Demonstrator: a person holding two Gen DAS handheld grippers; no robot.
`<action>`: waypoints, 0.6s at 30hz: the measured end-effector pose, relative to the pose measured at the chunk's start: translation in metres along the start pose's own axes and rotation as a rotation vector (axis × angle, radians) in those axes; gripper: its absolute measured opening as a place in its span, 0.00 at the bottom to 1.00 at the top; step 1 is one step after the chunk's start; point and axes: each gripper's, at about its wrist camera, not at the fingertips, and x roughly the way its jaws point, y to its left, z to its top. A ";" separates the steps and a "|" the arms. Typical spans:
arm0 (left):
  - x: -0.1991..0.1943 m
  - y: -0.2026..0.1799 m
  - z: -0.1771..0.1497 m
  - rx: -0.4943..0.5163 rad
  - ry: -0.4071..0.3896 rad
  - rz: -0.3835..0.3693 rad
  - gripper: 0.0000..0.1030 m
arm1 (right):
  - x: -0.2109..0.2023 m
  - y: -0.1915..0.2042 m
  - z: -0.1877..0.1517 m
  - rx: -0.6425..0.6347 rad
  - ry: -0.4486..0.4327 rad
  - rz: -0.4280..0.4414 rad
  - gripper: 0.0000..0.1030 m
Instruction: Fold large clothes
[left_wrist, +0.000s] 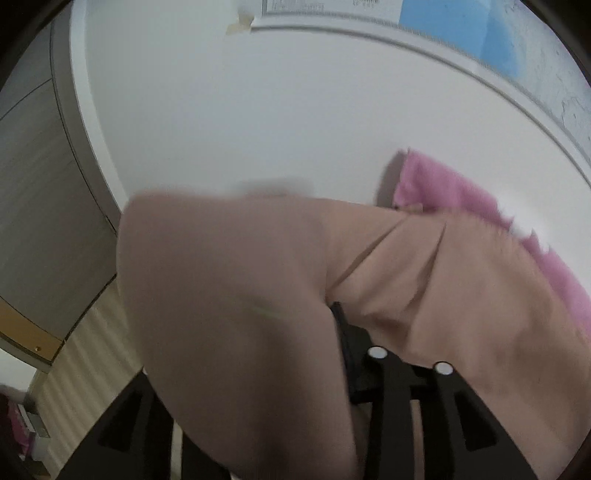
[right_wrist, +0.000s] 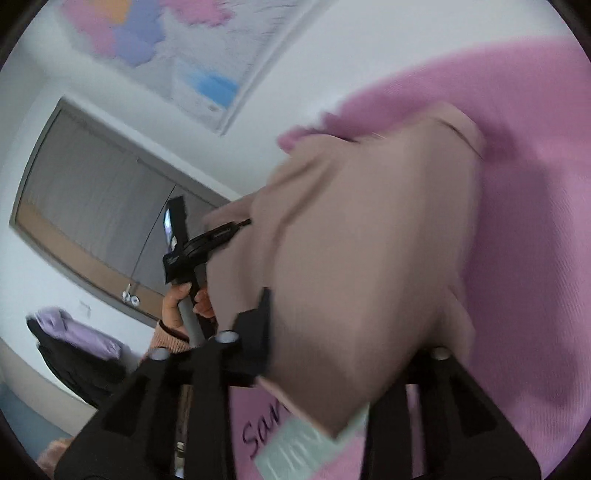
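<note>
A beige garment (left_wrist: 221, 277) hangs bunched over my left gripper (left_wrist: 291, 317). It hides the left finger, and the black right finger (left_wrist: 341, 332) pokes into the folds. The jaws look shut on the cloth. In the right wrist view the same beige garment (right_wrist: 351, 221) fills my right gripper (right_wrist: 343, 306), which also looks shut on it. Only its left finger (right_wrist: 264, 306) shows. The cloth is held up above a pink garment (right_wrist: 535, 221) that lies flat on a white surface (left_wrist: 221, 129). A hand (right_wrist: 177, 299) holds the left gripper (right_wrist: 240, 225), its tip buried in the beige cloth.
The pink garment (left_wrist: 461, 199) shows at the right edge in the left wrist view. A pale tag (right_wrist: 314, 443) hangs from the beige cloth. A map (right_wrist: 184, 55) hangs on the wall above grey doors (right_wrist: 92, 192). Lilac and black clothes (right_wrist: 74, 332) are piled at the left.
</note>
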 end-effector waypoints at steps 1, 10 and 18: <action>-0.009 0.001 -0.002 0.001 -0.009 0.015 0.42 | -0.009 -0.005 -0.003 0.016 -0.011 0.020 0.40; -0.130 -0.061 -0.077 0.368 -0.288 0.011 0.61 | -0.063 0.007 -0.002 -0.041 -0.064 0.099 0.44; -0.173 -0.160 -0.176 0.821 -0.328 -0.283 0.67 | -0.049 0.025 0.007 -0.063 -0.076 0.107 0.44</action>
